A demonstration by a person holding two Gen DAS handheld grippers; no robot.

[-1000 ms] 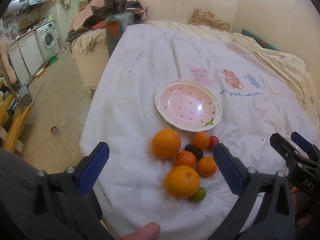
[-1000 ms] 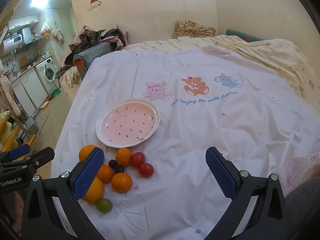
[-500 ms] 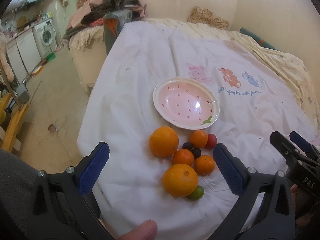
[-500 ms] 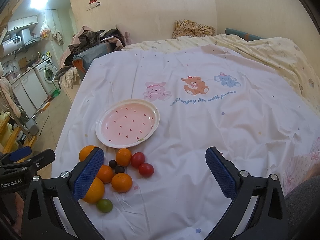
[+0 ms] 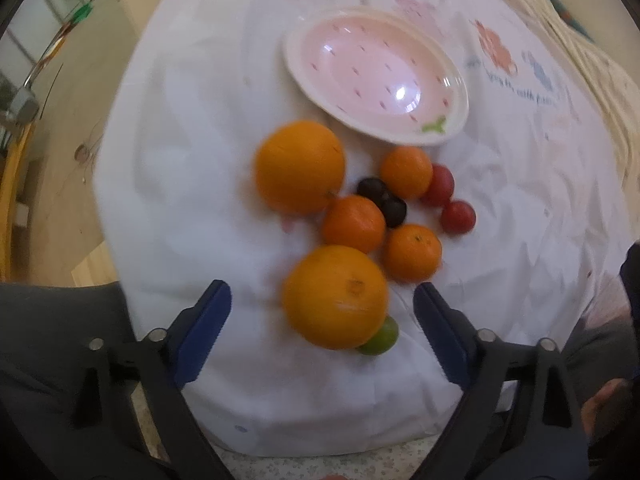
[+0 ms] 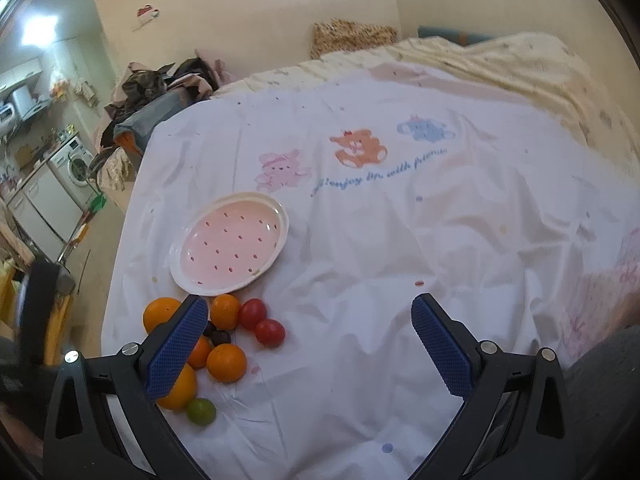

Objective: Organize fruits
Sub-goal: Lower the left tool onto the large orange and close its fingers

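Fruit lies in a loose cluster on the white printed bedsheet (image 6: pixel 400 264), just on the near side of the oval pink plate with a cream rim and dark seed marks (image 5: pixel 376 76). The plate's long axis runs from far-left to near-right in the left wrist view, and its green leaf mark points toward the fruit. Nearest the plate sit a large round orange (image 5: pixel 300 167) and a small orange mandarin (image 5: pixel 406 172), with two red cherry tomatoes (image 5: pixel 458 216) beside the mandarin on the side away from the large orange. Two dark plums (image 5: pixel 382 202) touch each other between the mandarins. Farther from the plate lie a second mandarin (image 5: pixel 353 223) and a third one (image 5: pixel 414 253), then a second large orange (image 5: pixel 336 297) with a small green lime (image 5: pixel 380 337) touching its far-from-plate side.

The left gripper (image 5: pixel 322 320) hangs low over the cluster with its blue-padded jaws spread wide, the second large orange lying between them but untouched. The right gripper (image 6: pixel 310 344) is also spread wide, holding nothing, over bare sheet to one side of the fruit; its left pad overlaps the cluster in the right wrist view.
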